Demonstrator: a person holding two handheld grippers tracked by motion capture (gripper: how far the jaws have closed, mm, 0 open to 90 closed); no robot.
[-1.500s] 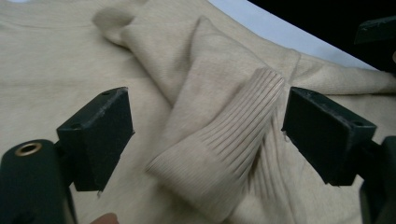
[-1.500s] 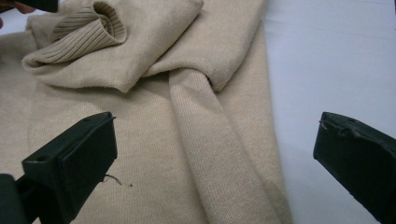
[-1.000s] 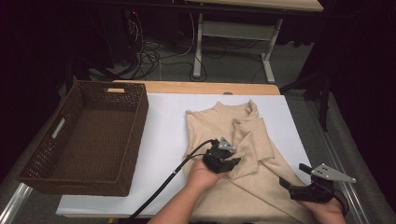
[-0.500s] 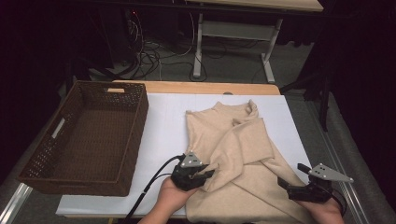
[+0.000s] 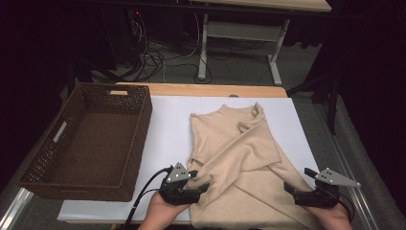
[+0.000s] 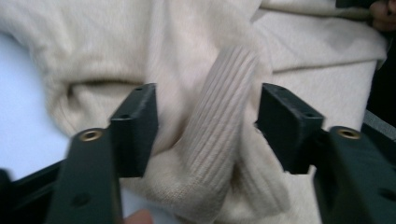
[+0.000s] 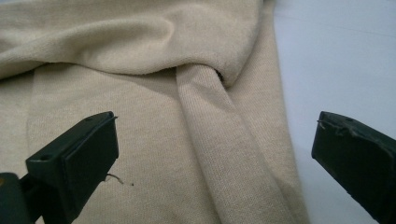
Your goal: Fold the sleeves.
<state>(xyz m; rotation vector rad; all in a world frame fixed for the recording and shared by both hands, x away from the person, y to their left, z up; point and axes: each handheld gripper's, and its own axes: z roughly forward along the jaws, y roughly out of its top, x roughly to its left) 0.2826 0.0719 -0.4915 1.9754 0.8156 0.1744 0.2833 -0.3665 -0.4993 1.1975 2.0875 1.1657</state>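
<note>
A beige knit sweater (image 5: 239, 153) lies on the white table cover, collar to the far side, its sleeves folded across the body. My left gripper (image 5: 200, 183) is at the sweater's near left edge. Its jaws have just been opening and now stand apart, with the ribbed sleeve cuff (image 6: 219, 126) lying loose between them, touching neither pad. My right gripper (image 5: 290, 188) rests at the sweater's near right edge, open wide over a folded sleeve (image 7: 219, 154) and the hem.
A dark woven basket (image 5: 91, 139) stands on the left part of the table. White cover (image 5: 167, 129) lies bare between basket and sweater. Behind the table are desk legs (image 5: 203, 43) and cables on the floor.
My left gripper moved from the sweater's middle to its near left edge, dragging the cuff there, then opened and let it go. The right gripper stayed put.
</note>
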